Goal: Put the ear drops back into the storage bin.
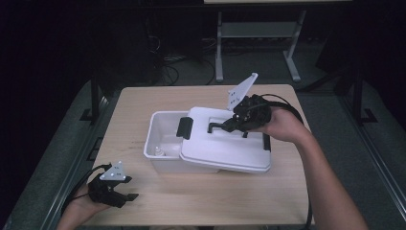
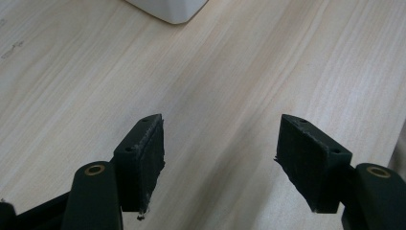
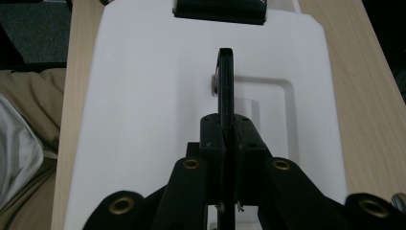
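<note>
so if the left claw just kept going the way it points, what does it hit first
Probably the table: the left claw is open and angled down at bare wood. Kept level instead, it would likely reach the corner of the white box ahead, though depth is hard to judge.

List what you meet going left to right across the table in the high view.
Left gripper, open over the table's near left corner → white box, its left end uncovered → white lid lying askew on it → right gripper, shut on the lid's black handle.
</note>
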Demonstrator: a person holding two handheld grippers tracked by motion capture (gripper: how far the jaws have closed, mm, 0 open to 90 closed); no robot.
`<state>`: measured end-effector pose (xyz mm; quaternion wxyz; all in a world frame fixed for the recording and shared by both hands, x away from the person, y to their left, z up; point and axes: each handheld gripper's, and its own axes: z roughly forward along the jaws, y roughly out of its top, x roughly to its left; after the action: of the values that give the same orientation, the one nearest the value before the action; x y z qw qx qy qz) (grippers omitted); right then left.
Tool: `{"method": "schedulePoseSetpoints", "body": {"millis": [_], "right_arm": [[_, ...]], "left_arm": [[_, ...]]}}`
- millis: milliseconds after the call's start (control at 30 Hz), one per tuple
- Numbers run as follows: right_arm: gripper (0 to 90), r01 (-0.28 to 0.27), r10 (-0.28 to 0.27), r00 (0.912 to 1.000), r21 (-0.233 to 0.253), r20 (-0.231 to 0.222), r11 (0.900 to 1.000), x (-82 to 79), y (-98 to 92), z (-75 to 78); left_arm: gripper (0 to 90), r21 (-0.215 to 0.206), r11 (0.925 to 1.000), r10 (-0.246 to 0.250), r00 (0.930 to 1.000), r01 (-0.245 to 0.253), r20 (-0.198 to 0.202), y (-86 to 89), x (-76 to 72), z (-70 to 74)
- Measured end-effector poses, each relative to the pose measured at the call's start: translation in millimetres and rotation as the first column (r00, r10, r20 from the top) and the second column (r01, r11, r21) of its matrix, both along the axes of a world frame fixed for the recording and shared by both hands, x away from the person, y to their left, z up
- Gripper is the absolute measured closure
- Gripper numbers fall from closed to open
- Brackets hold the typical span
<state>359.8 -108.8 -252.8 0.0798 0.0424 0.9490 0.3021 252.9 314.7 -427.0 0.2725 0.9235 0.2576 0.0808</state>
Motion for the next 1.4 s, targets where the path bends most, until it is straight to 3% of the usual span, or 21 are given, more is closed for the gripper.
{"method": "schedulePoseSetpoints", "body": {"millis": [700,1400], "right_arm": [[84.0,-0.058,0.058,0.9982,-0.004,0.012,0.998,17.6,44.0,8.6],[84.0,-0.119,0.119,0.9929,-0.011,-0.01,0.993,40.4,91.8,-1.3]], "left_arm": [[32.6,0.019,0.9997,0.016,0.9999,-0.016,0.002,6.8,-1.3,-3.5],[31.4,0.008,0.9998,0.019,0.9997,-0.019,0.014,8.7,-2.7,-2.2]]}}
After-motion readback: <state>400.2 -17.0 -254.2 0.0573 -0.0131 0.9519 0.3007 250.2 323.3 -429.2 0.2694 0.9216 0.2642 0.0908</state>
